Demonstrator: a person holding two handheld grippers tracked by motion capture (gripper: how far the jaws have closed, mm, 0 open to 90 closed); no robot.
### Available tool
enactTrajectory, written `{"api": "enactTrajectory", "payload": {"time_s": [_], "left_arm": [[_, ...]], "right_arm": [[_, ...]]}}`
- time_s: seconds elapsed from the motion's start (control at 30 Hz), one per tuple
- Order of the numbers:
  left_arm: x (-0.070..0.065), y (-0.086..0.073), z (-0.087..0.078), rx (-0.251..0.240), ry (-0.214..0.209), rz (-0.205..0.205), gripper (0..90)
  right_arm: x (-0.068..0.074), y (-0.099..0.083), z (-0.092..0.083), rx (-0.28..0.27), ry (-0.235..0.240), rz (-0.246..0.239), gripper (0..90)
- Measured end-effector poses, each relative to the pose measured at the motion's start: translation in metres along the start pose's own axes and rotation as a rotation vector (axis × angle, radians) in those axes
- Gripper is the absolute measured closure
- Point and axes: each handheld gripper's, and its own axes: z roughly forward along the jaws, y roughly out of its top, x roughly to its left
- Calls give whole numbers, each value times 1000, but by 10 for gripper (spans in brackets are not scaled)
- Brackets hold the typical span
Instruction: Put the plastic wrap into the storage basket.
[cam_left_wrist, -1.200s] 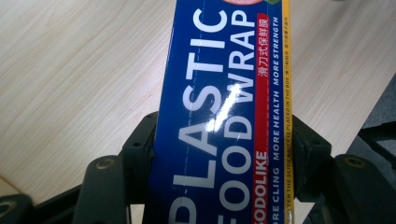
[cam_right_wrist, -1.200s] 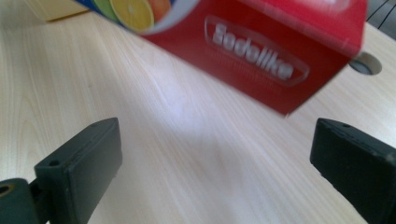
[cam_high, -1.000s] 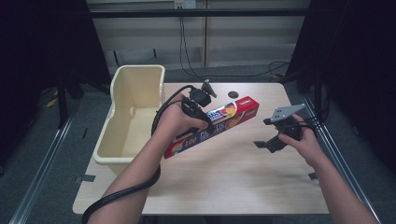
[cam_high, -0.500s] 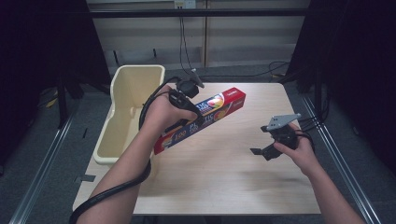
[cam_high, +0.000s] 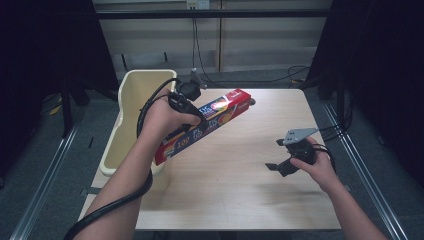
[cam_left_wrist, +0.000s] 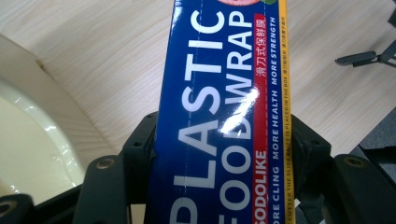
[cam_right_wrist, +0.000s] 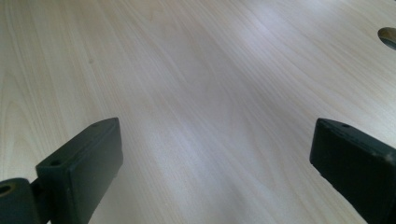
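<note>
A long red and blue box of plastic food wrap (cam_high: 202, 125) hangs slanted above the table's left side, its lower end over the cream bin (cam_high: 131, 90). My left gripper (cam_high: 187, 107) is shut on the box near its middle. In the left gripper view the box (cam_left_wrist: 224, 112) runs up between the two black jaws, its label reading PLASTIC FOOD WRAP. My right gripper (cam_high: 277, 155) is open low over the right part of the wooden table (cam_high: 240, 200). In the right gripper view its gripper (cam_right_wrist: 215, 154) holds nothing, with bare wood between the jaws.
The cream plastic bin (cam_left_wrist: 28, 140) stands off the table's left edge. Black cables trail from both grippers. Metal rails run along the floor on both sides, and a dark curtain hangs at the back. A round hole (cam_right_wrist: 387, 35) sits in the tabletop.
My left gripper has carried the box leftward toward the bin and lifted it. My right gripper has drawn back toward the near right of the table and stayed open.
</note>
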Motion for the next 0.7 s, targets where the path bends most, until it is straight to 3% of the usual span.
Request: {"api": "enactTrajectory", "payload": {"time_s": [0.23,0.7], "left_arm": [[6,-3,-6,6,4,-20,398],[18,-11,-25,-30,39,-94,399]], "right_arm": [[3,0,3,7,6,-6,23],[5,-1,4,11,11,-9,23]]}}
